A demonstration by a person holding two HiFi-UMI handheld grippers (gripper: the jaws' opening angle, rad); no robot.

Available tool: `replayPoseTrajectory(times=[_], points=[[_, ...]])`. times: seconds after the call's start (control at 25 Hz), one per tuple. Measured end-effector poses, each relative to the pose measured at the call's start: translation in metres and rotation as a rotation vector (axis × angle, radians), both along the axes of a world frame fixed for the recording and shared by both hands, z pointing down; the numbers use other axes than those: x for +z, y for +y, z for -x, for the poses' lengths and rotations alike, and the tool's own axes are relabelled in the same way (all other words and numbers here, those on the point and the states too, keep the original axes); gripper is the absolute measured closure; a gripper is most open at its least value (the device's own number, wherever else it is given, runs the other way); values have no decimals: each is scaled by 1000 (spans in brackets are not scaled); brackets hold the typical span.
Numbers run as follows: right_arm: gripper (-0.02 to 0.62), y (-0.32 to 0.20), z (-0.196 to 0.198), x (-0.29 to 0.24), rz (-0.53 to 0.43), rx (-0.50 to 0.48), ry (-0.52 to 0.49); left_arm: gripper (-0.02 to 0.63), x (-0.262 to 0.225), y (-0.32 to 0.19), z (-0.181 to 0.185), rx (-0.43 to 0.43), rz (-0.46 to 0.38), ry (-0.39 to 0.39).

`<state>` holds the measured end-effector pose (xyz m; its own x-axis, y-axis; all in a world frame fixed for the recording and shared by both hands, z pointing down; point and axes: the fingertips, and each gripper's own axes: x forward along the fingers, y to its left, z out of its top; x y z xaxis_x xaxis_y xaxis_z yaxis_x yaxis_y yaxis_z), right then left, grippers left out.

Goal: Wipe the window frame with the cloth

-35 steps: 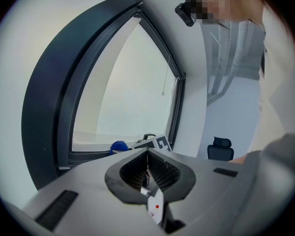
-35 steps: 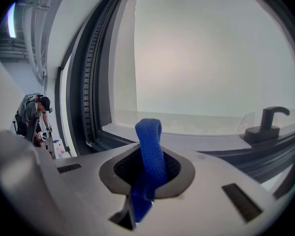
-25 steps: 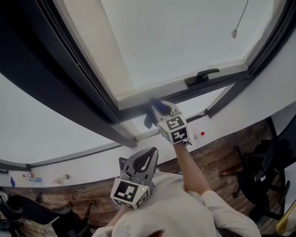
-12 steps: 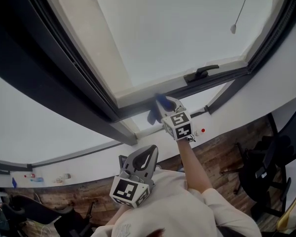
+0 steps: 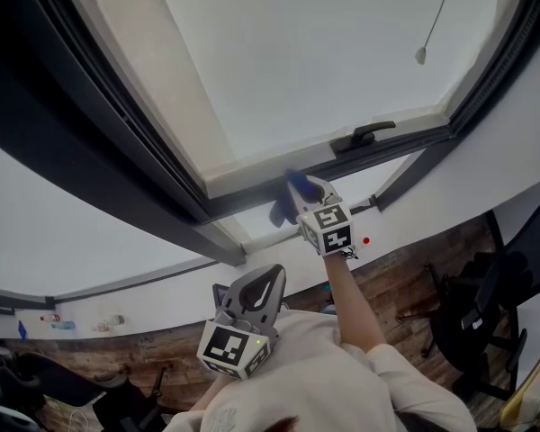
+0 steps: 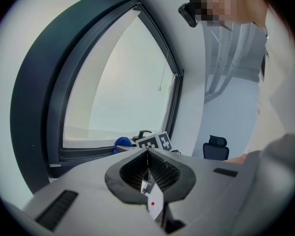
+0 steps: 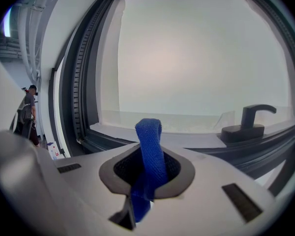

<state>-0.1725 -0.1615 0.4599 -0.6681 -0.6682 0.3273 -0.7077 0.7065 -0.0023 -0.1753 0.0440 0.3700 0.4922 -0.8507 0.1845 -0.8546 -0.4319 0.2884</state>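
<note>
Grips the blue cloth (image 5: 279,210) tight in the right gripper (image 5: 297,188), with a strip poking up past the jaws. Holds that cloth at the dark bottom rail of the window frame (image 5: 243,201), a little further right than a second ago and a bit nearer the black handle (image 5: 364,136). Keeps the left gripper (image 5: 260,288) low by the chest, in much the same spot as before, jaws squeezed together on nothing.
</note>
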Motion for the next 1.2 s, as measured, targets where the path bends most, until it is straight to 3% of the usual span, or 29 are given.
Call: replayPoseTrajectory(times=[0.6, 1.2], points=[[546, -15, -34, 5, 10, -9, -16, 597, 0, -14, -11, -55, 2, 0], [546, -34, -72, 4, 0, 51, -35, 597, 3, -21, -23, -76, 13, 1]])
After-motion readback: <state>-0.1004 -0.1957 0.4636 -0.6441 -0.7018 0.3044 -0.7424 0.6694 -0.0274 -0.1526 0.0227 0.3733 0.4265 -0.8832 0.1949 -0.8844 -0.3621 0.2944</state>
